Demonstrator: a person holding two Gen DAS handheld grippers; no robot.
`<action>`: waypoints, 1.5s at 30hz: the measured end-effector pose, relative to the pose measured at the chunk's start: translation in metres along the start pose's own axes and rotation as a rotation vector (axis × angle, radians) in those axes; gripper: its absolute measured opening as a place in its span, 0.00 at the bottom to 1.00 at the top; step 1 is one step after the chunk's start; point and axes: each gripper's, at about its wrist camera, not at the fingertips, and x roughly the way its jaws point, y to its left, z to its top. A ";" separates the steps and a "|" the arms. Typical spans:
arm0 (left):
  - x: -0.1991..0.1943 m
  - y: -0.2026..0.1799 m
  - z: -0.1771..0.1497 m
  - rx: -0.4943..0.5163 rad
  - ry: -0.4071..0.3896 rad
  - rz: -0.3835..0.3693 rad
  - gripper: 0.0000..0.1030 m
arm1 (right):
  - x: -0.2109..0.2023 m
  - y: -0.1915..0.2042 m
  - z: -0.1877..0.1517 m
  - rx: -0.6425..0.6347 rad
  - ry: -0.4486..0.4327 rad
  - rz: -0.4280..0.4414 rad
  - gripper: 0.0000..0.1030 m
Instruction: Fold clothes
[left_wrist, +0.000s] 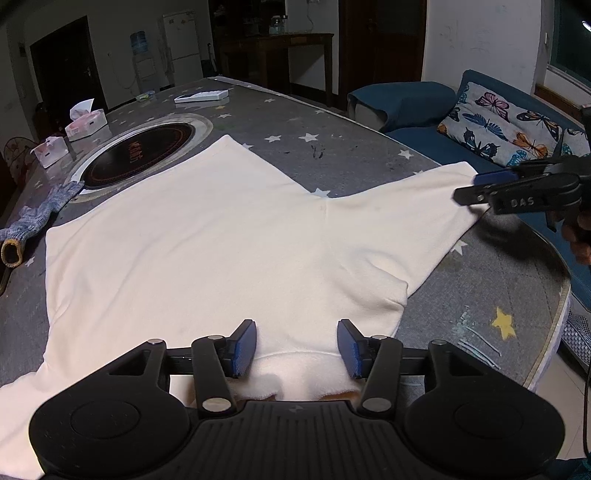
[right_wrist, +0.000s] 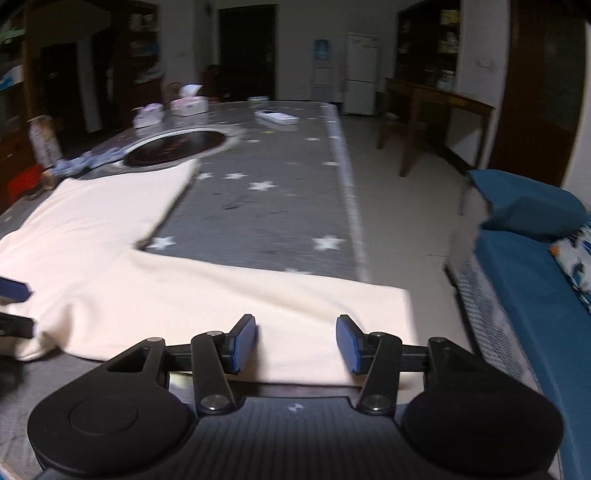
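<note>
- Garment (left_wrist: 207, 236): 1 cream-white long-sleeved top, spread flat on the desk (left_wrist: 295, 122), collar end toward the left gripper, hem toward the far side.
- Right sleeve (right_wrist: 258, 295): stretched out sideways toward the desk edge nearest the sofa (left_wrist: 417, 110); its cuff end lies under the right gripper.
- Left gripper (left_wrist: 296, 347): hovers over the collar; its 2 blue-padded fingers (left_wrist: 243, 349) stand apart, pressing nothing, with the neckline fabric lying below the gap.
- Right gripper (right_wrist: 295, 343): over the sleeve's cuff end; its fingers (right_wrist: 349, 343) are spread, not pinching the cloth. This view is motion-blurred. In the left wrist view the same gripper (left_wrist: 476, 188) appears at the sleeve tip, held by a hand (left_wrist: 580, 236).
- Desk: grey star-patterned cover, with a round dark inset cooktop (left_wrist: 138, 155) just beyond the hem.
- Work glove (left_wrist: 33, 221): 1 knitted, grey-blue, lying beside the garment's left edge.
- Tissue boxes (left_wrist: 86, 122): 2, near the far-left corner.
- White flat item (left_wrist: 201, 96): at the far end of the desk, kind not legible.
- Butterfly-print cushion (left_wrist: 506, 125): on the blue sofa.
</note>
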 end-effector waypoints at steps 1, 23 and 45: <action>0.000 0.000 0.000 0.001 0.001 0.000 0.52 | -0.001 -0.007 -0.002 0.014 -0.001 -0.018 0.51; 0.005 -0.011 0.026 0.003 -0.026 -0.006 0.52 | -0.009 -0.109 -0.049 0.548 0.005 0.170 0.48; 0.008 -0.022 0.025 0.033 -0.030 -0.032 0.52 | -0.008 -0.127 -0.045 0.723 -0.105 0.323 0.06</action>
